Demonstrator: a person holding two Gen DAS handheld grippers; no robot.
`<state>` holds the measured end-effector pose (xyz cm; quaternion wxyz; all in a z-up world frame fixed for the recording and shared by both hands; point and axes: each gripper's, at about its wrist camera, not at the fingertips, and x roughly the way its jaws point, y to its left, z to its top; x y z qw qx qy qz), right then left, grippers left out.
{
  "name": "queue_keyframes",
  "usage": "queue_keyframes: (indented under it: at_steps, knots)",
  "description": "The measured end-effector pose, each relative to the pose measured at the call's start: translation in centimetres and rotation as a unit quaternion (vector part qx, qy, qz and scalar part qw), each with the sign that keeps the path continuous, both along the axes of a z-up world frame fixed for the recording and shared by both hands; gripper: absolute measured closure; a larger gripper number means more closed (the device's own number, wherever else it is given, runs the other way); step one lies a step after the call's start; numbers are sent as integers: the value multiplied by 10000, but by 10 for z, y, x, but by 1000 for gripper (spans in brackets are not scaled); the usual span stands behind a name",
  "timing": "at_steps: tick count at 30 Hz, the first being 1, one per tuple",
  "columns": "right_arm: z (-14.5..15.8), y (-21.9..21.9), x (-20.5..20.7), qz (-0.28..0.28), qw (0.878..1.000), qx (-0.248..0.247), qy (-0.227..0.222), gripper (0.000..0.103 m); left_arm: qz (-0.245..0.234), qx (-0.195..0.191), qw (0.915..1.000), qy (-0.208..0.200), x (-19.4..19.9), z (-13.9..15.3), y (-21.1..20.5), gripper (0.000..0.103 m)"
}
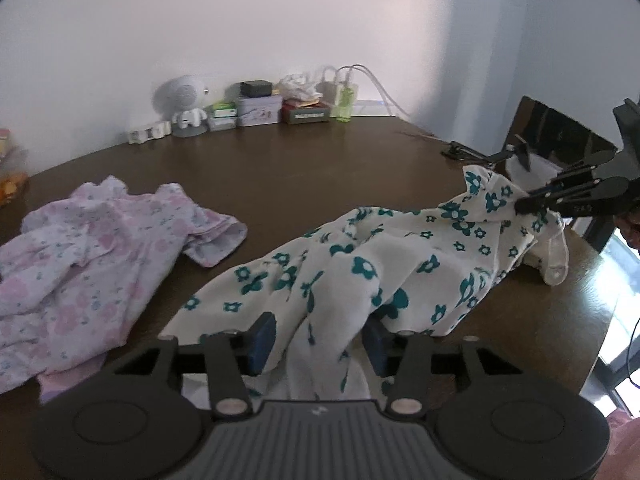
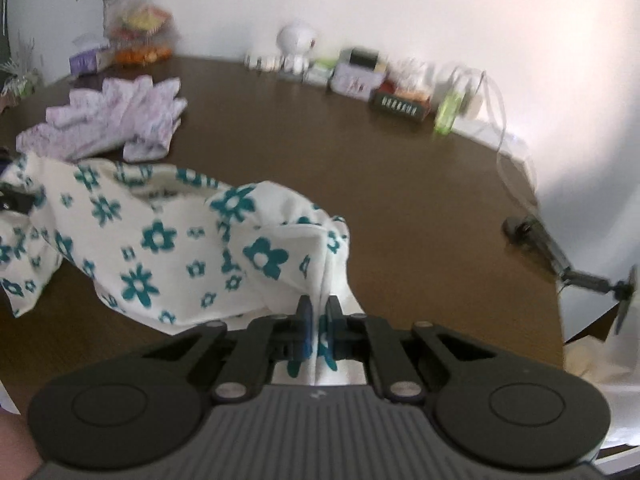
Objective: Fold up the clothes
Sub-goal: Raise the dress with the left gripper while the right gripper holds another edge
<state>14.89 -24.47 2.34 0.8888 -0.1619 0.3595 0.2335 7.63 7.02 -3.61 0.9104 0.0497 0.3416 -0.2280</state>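
On the brown worktop a white garment with teal flowers lies stretched between the two grippers. The right gripper has its fingers pressed together, pinching one end of the cloth. The left gripper has its fingers spread, with the other end bunched loosely between them. A pink flowered garment lies crumpled beside it.
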Motion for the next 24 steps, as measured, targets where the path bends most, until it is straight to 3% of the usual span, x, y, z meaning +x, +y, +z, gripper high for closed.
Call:
queue_keyframes:
  at_steps: [1, 2, 5, 10, 14, 18, 21, 24]
  knots:
    - [5, -2, -2, 13, 10000, 37, -77, 97, -60, -66, 10000, 20, 2, -1, -2, 77]
    - [9, -5, -5, 26, 9999, 75, -154, 97, -121, -134, 9998, 42, 3, -1, -3, 99]
    - [25, -13, -11, 65, 9991, 171, -389, 97, -119, -102, 9998, -100, 2, 4, -3, 100]
    - [49, -27, -27, 84, 9961, 157, -864, 98, 129, 128, 9968, -775, -17, 34, 12, 100]
    - [77, -32, -46, 167, 9916, 197, -1271, 98, 301, 431, 9888, -1397, -39, 73, 17, 100]
    - [107, -28, -64, 413, 9855, 185, -1633, 98, 348, 916, 9754, -1974, -53, 114, 11, 100]
    - [128, -25, -63, 516, 9811, 167, -1857, 98, 422, 1144, 9678, -2200, -41, 137, 7, 100]
    - [138, -19, -37, 438, 9805, 196, -1906, 98, 535, 1315, 9634, -2275, -4, 152, -1, 100]
